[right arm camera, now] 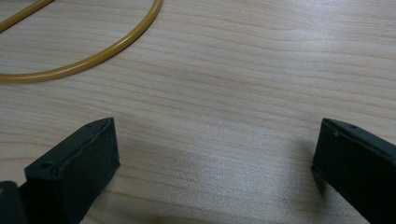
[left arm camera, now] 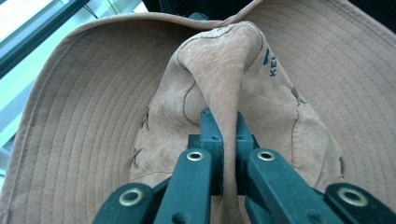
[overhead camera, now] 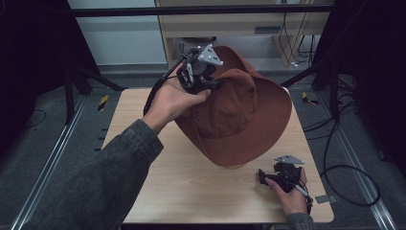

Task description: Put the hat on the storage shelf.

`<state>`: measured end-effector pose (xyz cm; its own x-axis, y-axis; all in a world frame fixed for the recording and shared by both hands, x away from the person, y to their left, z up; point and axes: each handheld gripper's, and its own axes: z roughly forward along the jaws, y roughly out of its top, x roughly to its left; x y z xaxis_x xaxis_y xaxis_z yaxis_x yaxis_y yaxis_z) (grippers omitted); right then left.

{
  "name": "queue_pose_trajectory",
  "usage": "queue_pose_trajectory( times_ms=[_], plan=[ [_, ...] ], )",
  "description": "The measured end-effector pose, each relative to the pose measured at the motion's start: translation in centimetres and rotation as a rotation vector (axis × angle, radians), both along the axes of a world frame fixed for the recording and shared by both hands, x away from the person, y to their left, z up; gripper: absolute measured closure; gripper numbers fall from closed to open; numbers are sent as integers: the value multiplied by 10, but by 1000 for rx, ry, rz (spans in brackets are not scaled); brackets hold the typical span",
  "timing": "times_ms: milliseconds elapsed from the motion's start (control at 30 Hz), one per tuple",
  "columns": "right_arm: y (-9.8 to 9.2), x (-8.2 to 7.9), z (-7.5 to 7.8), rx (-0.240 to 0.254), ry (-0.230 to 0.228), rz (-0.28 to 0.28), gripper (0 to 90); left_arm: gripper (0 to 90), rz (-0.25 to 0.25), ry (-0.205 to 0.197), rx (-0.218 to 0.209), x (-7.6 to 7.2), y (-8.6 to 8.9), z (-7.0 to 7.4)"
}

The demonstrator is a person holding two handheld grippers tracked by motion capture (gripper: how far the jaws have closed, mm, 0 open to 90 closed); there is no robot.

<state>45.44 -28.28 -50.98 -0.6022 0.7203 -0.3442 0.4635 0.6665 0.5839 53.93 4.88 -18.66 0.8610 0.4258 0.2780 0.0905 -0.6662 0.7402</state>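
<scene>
High view, near edge: the person's right hand (overhead camera: 293, 192) rests on the wooden table (overhead camera: 191, 187) at its front right corner, holding the right gripper (overhead camera: 264, 178) low over the surface. Right gripper view shows its 2 black jaws spread wide with nothing between them — bare wood grain below, and a thin yellow ring (right arm camera: 100, 53) lying flat on the table farther ahead.

Mid-table: a brown wide-brimmed hat (overhead camera: 239, 115) stands tilted, its lower brim just above the tabletop, its crown facing the left hand (overhead camera: 172, 98). A grey-sleeved forearm (overhead camera: 110, 177) reaches in from the lower left.

Farther back: the left gripper (overhead camera: 215, 85) — topped by a grey 3-cornered plate (overhead camera: 209, 55) — meets the crown. Left gripper view shows its jaws clamped on a raised fold of the crown's suede-like fabric (left arm camera: 229, 93), the stitched brim (left arm camera: 88, 121) curving around behind. Dark lettering on the crown is partly visible but too cut off to read.
</scene>
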Motion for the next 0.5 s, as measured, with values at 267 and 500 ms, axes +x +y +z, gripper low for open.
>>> queue_pose_trajectory(
  times_ms=[267, 500],
  plan=[
    [0, 0, 0, 1, 0, 0, 5, 887, -4, 14, 7, 11, -19, -4],
    [0, 0, 0, 1, 1, -1, 4, 887, -23, 15, 3, 11, -29, 2]
  ],
)
